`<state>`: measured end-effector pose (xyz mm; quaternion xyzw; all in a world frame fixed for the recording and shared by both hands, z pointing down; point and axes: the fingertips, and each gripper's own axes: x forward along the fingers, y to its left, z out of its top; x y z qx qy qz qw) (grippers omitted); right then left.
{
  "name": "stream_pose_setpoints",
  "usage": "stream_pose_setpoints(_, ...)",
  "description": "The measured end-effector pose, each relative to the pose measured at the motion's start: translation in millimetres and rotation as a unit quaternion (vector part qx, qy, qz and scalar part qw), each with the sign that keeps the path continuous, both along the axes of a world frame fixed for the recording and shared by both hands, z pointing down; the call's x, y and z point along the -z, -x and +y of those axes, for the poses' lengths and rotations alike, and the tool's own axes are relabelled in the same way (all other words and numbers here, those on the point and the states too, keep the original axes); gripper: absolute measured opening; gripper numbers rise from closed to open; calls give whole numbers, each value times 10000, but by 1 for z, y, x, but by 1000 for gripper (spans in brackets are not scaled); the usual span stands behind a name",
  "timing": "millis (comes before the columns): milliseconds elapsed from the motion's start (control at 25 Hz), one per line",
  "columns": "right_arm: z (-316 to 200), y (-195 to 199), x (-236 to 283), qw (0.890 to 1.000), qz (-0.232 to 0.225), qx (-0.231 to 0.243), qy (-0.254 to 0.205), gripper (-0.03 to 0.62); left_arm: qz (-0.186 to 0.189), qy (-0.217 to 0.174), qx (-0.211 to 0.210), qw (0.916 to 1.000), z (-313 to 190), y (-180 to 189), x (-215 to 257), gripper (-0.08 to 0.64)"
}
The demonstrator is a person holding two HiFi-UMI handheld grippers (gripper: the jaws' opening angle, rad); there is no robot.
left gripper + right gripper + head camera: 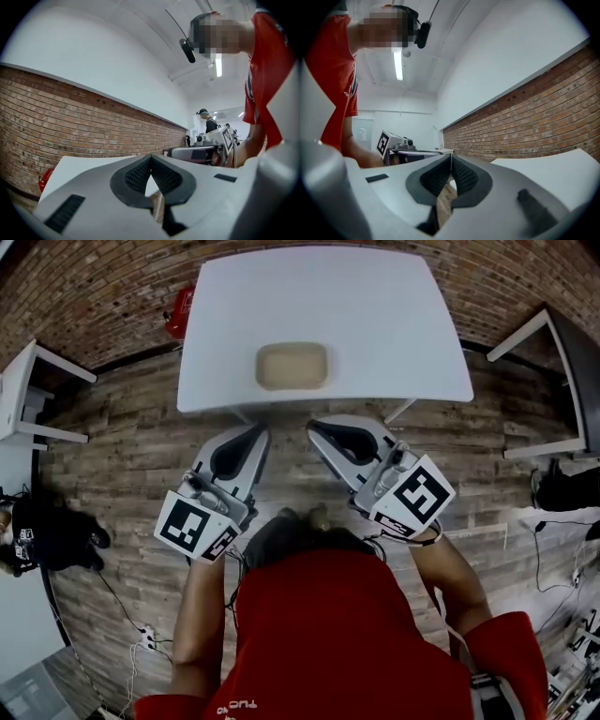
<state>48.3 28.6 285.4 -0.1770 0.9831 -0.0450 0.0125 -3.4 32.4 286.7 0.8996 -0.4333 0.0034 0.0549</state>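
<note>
The left tool [259,431] and right tool [315,426] are both closed, empty.

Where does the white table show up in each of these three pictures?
Head view: the white table fills the top centre.
Left gripper view: the table sits low on the left, beyond the jaws.
Right gripper view: the table sits low on the right, beyond the jaws.
Shared landmark: the brick wall behind the table.
</note>
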Motion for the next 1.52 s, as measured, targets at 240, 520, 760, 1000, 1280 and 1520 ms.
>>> stream_pose_setpoints(240,-32,15,-2,9999,98,-76,-3,31,13,32,-99,9999,-38,13,-7,14)
stream_pose_setpoints(520,-90,32,-13,9989,291,-374,-46,31,-176,-54,-342,9992,-94,35,-21,14)
stream_pose_setpoints(760,-133,53,-27,9967,474,-652,-4,32,-234,20,-718,9971,-134,52,-38,14)
stream_pose_setpoints(1000,-161,59,-41,9940,600,-919,24,32,-177,41,-943,9954,-167,58,-52,14)
stream_pose_setpoints(1280,-186,46,-51,9932,728,-908,52,32,-253,152,-1006,9945,-190,46,-65,14)
stream_pose_setpoints(1520,-199,45,-66,9937,872,-693,86,32,-351,231,-837,9956,-202,51,-71,14)
